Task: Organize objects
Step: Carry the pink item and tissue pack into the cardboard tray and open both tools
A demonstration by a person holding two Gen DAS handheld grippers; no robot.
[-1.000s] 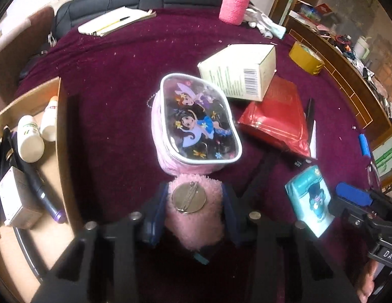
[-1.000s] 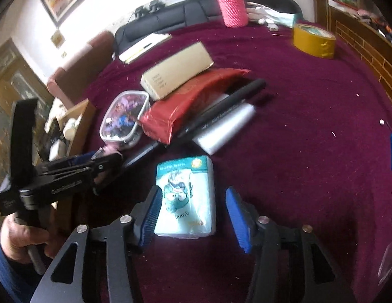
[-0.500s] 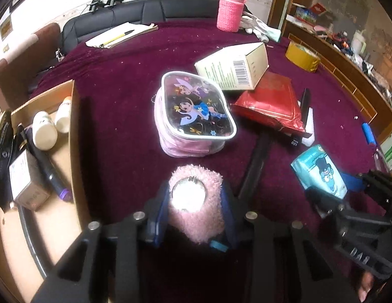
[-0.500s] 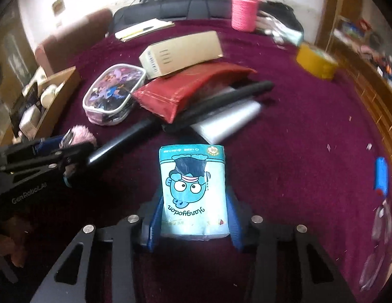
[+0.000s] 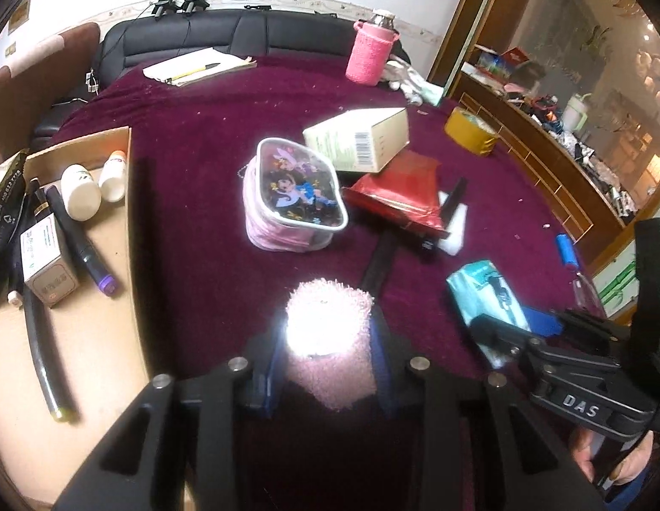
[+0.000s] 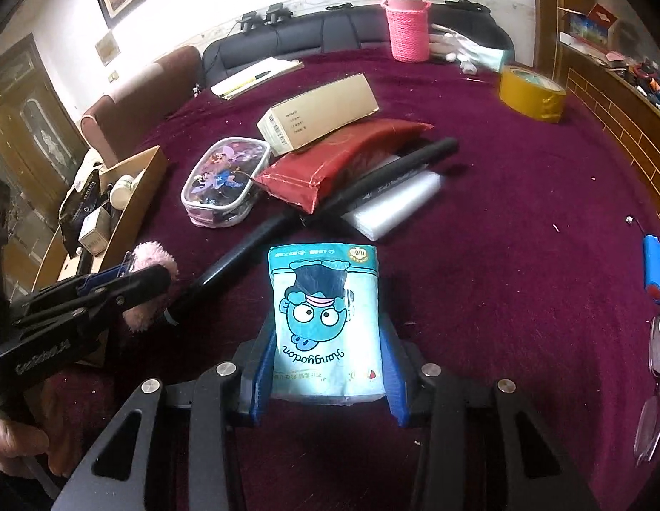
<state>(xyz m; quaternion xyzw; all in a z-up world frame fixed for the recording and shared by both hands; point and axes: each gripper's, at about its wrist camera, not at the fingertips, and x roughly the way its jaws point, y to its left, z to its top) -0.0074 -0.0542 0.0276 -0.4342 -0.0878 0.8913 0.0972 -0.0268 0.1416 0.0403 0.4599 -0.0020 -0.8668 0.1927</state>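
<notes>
The left tool (image 5: 325, 355) is clamped on a pink fluffy pouch (image 5: 330, 340), which sits between its blue pads. The right tool (image 6: 327, 366) has just closed and now grips a blue tissue pack (image 6: 325, 319) from both sides. Ahead of the left tool stands a cartoon case (image 5: 293, 196) on the tabletop (image 5: 193, 196); to its left lies a cardboard box (image 5: 74, 319).

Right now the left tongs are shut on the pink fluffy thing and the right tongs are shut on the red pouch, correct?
Not quite. The left tongs do grip the pink fluffy thing, but the right tongs are shut on the tissue pack, not the red pouch, which lies on the table under a box. The right wrist view shows it.
</notes>
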